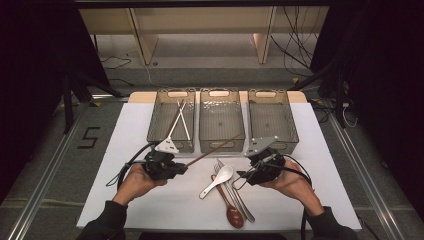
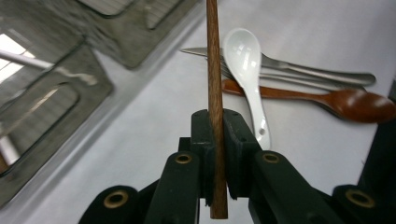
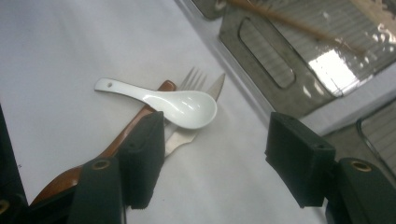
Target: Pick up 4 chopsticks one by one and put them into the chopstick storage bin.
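Above a white-covered desk (image 1: pixel 150 200), the left claw (image 1: pixel 181 167) is clamped on one end of a brown wooden chopstick (image 1: pixel 212 149), which slants up toward the middle basket (image 1: pixel 221 120) of three. The right claw (image 3: pixel 210 154) stands apart, nothing between its pads, above a white spoon (image 1: pixel 218 180) lying across a fork (image 3: pixel 194 77), knife (image 3: pixel 215 88) and wooden spoon (image 1: pixel 231 210).
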Motion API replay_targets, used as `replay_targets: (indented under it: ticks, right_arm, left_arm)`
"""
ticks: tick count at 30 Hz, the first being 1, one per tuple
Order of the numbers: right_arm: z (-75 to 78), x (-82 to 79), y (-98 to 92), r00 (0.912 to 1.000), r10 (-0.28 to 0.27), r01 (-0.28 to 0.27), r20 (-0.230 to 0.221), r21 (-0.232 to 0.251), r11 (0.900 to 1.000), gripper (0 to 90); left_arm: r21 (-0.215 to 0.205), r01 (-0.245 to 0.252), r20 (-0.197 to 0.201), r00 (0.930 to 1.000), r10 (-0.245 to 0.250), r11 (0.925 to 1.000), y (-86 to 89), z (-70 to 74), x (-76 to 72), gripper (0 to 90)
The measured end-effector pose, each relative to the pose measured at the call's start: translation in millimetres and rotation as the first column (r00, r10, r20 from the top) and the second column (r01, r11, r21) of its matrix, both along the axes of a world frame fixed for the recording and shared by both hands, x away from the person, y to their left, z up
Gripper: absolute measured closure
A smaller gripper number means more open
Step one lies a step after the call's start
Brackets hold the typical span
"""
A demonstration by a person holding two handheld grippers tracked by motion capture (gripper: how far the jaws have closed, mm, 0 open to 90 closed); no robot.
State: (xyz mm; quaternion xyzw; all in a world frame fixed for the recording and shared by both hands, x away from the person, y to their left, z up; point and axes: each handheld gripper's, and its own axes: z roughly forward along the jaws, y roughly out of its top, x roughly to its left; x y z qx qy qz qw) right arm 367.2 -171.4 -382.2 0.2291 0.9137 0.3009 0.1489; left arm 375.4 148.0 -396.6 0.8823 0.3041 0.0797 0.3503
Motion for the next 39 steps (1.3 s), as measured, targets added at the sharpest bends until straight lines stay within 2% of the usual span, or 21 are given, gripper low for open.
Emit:
replay_targets:
  ticks: [2,5,10,16,21,23,24,28,34,36,39]
  right_arm:
    - [-2.7,-0.2,-3.3,0.9995,-0.027,0.028,-0.018,0.015,1.000,36.7]
    - [-7.2,-1.2,-6.5,0.9987,-0.040,0.041,-0.030,0.025,0.999,36.3]
    - [-14.3,-3.2,-9.3,0.9977,-0.050,0.052,-0.045,0.038,0.998,35.7]
    - [-21.9,-6.1,-12.2,0.9958,-0.073,0.076,-0.055,0.046,0.996,33.3]
    - [-28.1,-8.0,-15.0,0.9935,-0.090,0.093,-0.070,0.049,0.994,31.6]
    - [-29.8,-9.6,-15.6,0.9927,-0.095,0.099,-0.074,0.050,0.994,31.2]
    - [-30.4,-10.3,-16.1,0.9927,-0.095,0.099,-0.074,0.054,0.994,31.0]
    - [-32.3,-12.3,-17.3,0.9922,-0.097,0.102,-0.079,0.055,0.993,30.6]
    - [-33.9,-13.2,-17.8,0.9924,-0.092,0.097,-0.082,0.055,0.994,30.7]
    - [-33.8,-13.4,-17.9,0.9927,-0.089,0.094,-0.082,0.054,0.994,30.7]
    - [-33.7,-14.1,-17.4,0.9927,-0.087,0.092,-0.083,0.055,0.994,30.9]
  left_arm:
    - [-0.018,-0.040,0.010,0.9992,0.040,0.9991,5.4,1.2,2.1,83.4]
    - [-0.033,-0.084,0.018,0.9962,0.085,0.9959,12.7,2.8,5.6,83.4]
    - [-0.060,-0.160,0.037,0.9860,0.162,0.9853,24.3,6.7,11.7,83.4]
    - [-0.088,-0.256,0.041,0.9647,0.260,0.9627,41.3,7.4,25.5,83.4]
    - [-0.117,-0.332,0.026,0.9411,0.337,0.9359,52.8,8.3,41.8,83.4]
    - [-0.121,-0.356,0.025,0.9320,0.362,0.9265,54.9,9.9,48.6,83.4]
    - [-0.118,-0.361,0.023,0.9304,0.366,0.9252,55.8,10.6,52.4,83.4]
    - [-0.113,-0.402,0.024,0.9132,0.407,0.9087,57.6,12.3,66.0,83.4]
    - [-0.089,-0.440,0.012,0.8964,0.443,0.8934,55.9,8.8,84.3,83.4]
    - [-0.073,-0.444,0.011,0.8952,0.445,0.8933,55.8,6.5,90.2,83.3]
    - [-0.061,-0.455,0.001,0.8899,0.456,0.8883,56.7,3.2,98.2,83.3]
